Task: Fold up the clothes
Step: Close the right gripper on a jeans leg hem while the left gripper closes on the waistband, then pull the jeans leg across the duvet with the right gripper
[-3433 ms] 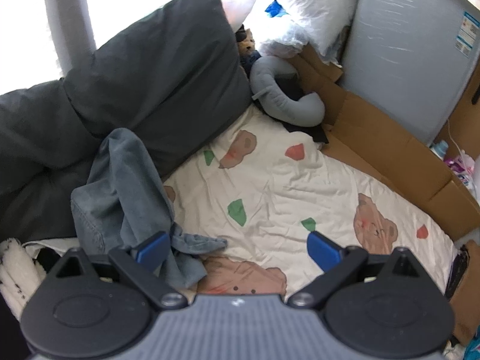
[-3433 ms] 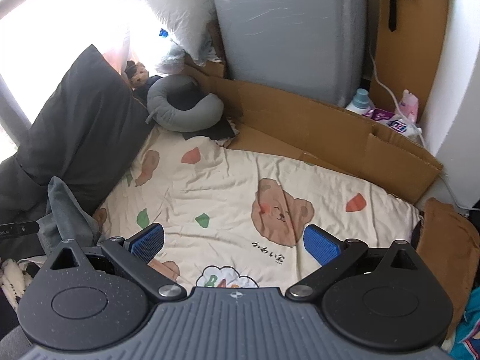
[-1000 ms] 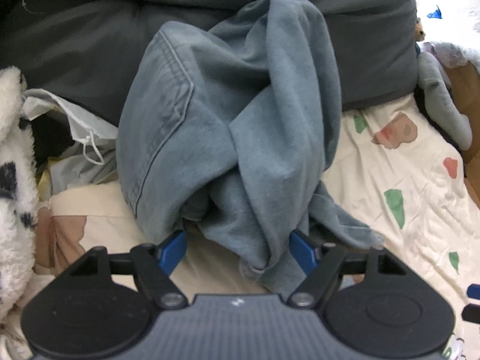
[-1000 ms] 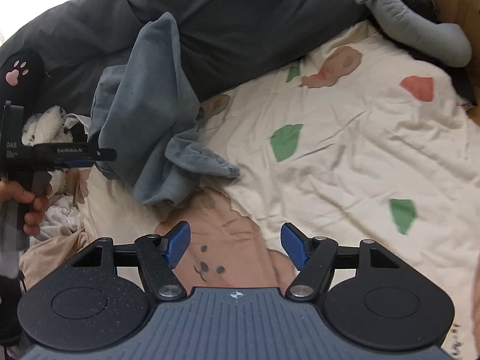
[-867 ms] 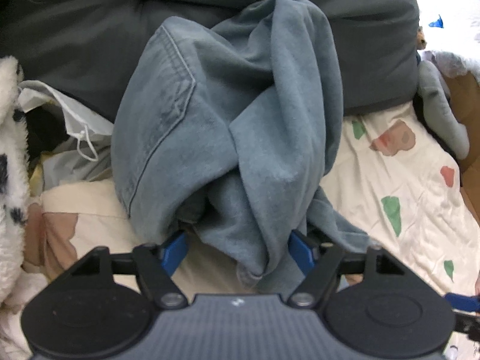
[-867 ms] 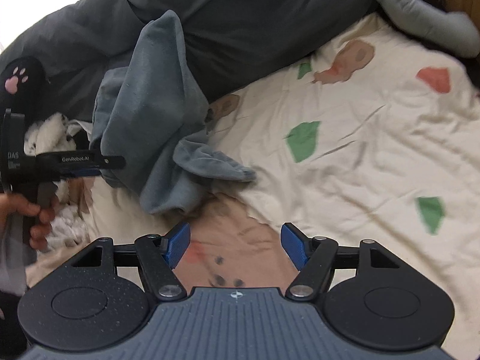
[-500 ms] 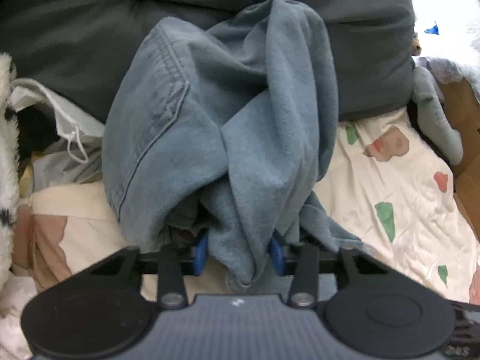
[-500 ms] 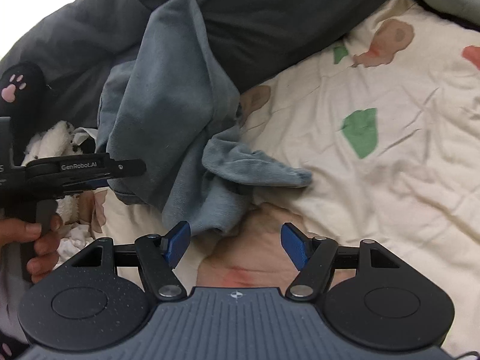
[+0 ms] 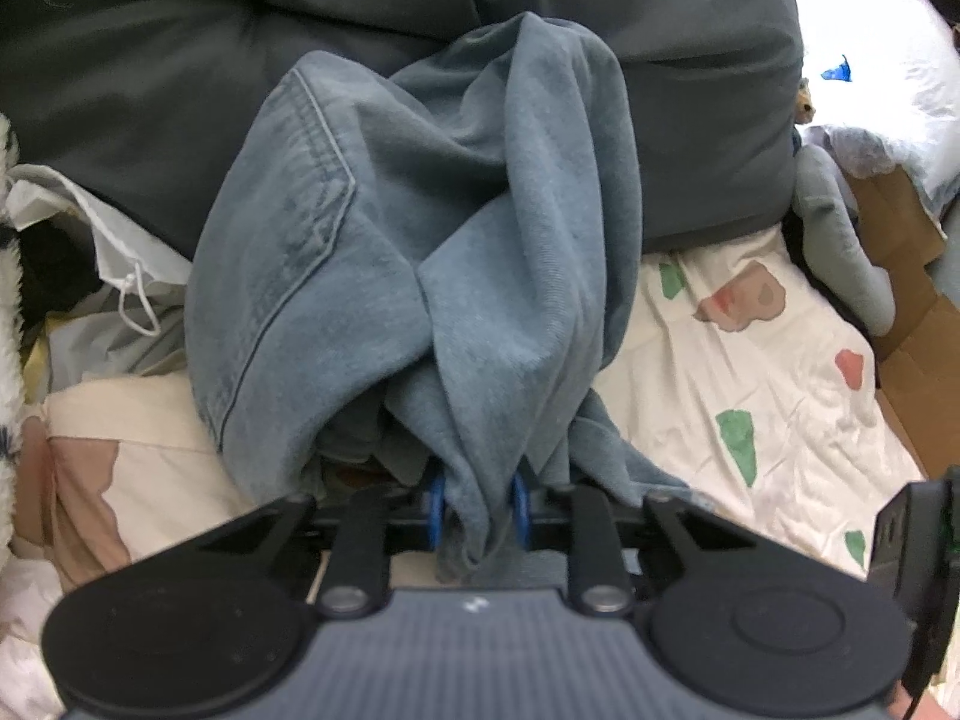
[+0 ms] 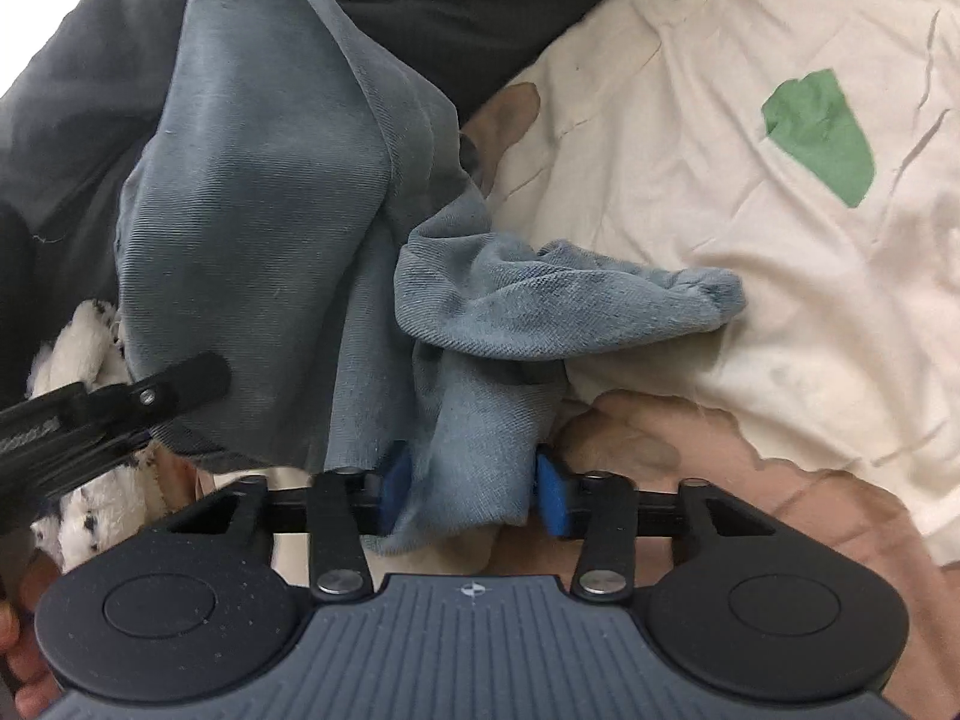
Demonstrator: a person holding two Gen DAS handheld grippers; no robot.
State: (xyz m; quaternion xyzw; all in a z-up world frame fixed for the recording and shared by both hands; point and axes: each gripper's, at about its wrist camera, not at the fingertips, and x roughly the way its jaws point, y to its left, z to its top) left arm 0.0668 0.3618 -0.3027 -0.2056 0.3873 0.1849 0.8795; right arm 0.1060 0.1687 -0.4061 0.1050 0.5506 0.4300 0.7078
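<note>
Left wrist view: blue fingers [image 9: 437, 505] mostly buried in a fold of the grey-blue denim garment [image 9: 420, 252]; only thin edges of the pads show. Garment's lower hem runs behind the gripper body, its end not visible. The garment's bulk covers part of the dark grey pillow [image 9: 240, 60]. A black device [image 9: 918, 546] is cut by the right edge; not identifiable there.

Right wrist view: the left blue pad [image 10: 396, 477] is motion-blurred and half under cloth. White spotted plush [image 10: 78, 354] partly hidden behind the left gripper [image 10: 108, 405], whose tips are out of sight. Fingertips of a hand [image 10: 24, 684] cropped at the lower left edge.
</note>
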